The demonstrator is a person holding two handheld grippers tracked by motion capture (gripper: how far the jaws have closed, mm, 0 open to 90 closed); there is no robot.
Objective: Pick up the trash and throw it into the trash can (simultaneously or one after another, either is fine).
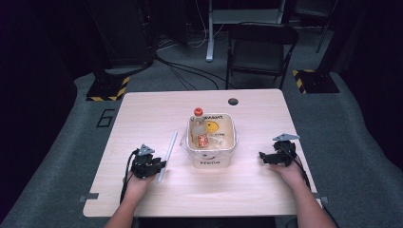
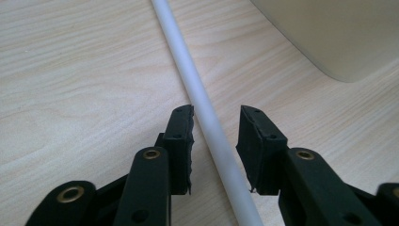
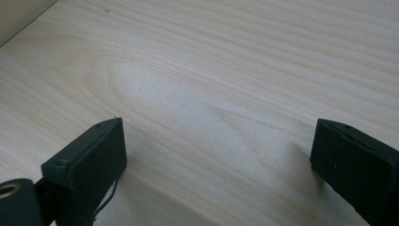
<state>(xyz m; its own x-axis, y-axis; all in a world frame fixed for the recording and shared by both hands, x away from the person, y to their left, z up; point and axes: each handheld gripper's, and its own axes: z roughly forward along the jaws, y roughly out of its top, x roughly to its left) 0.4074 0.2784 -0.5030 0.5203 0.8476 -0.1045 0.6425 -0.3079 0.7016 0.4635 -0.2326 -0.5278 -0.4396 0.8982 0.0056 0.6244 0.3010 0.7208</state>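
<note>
From the high view, a white tube (image 1: 167, 154) lay on the wooden table (image 1: 142, 114), just to the left of a cream tub (image 1: 211, 159). The left gripper (image 1: 159, 167) sat over the near end of this tube, with the person's left hand (image 1: 135, 184) behind it. At that height the jaws were too small to read.

The left gripper view gave the detail that the high view lacked. The tube (image 2: 207, 117) ran between the two black jaws of the left gripper (image 2: 215, 123), from the bottom of the picture up and to the left. The jaws stood on either side of it. The left pad was just beside the tube, perhaps brushing it, and a clear strip of table showed between the tube and the right pad. So the jaws were open around the tube and did not clamp it. A corner of the tub (image 2: 339, 33) appeared at the upper right.

The high view alone showed what was inside the tub: a bottle with an orange cap (image 1: 198, 124), leaning against the left wall.

The right gripper (image 1: 263, 156) rested on the table to the right of the tub, well apart from the tube. In the right gripper view its jaws (image 3: 219, 141) stood wide open over bare wood, holding nothing.
</note>
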